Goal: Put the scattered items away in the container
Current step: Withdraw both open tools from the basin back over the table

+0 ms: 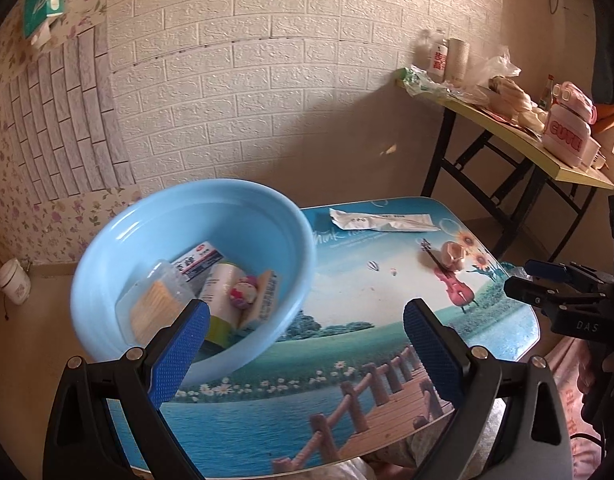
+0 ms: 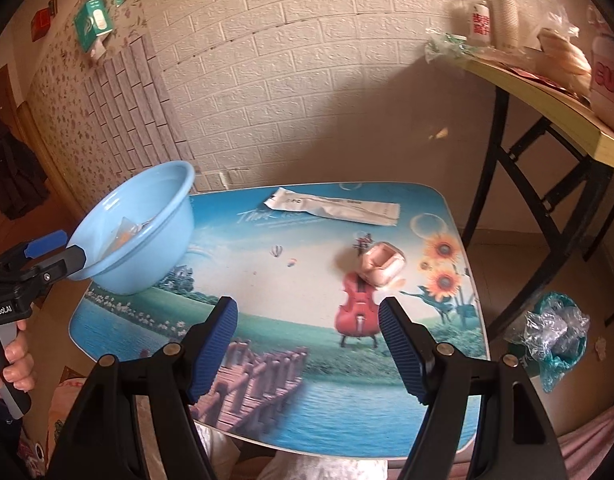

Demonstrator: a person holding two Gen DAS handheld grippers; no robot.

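Observation:
A light blue basin [image 1: 195,224] stands tilted at the table's left edge; it also shows in the right wrist view [image 2: 143,224]. It holds several items, among them a clear box of cotton swabs [image 1: 155,308] and a small pink round toy [image 1: 245,298]. My left gripper [image 1: 307,340] is open with its left finger pad [image 1: 179,356] at the basin's near rim; in the right wrist view its finger [image 2: 63,266] touches the rim. A long white packet [image 2: 331,206] and a small pink pouch [image 2: 381,264] lie on the table. My right gripper [image 2: 307,344] is open and empty, above the table in front of the pouch.
The small table [image 2: 267,408] has a printed landscape top. A yellow folding table [image 2: 547,96] with cups, bags and a box stands at the back right. A crumpled plastic bag [image 2: 555,336] lies on the floor to the right. A brick-pattern wall is behind.

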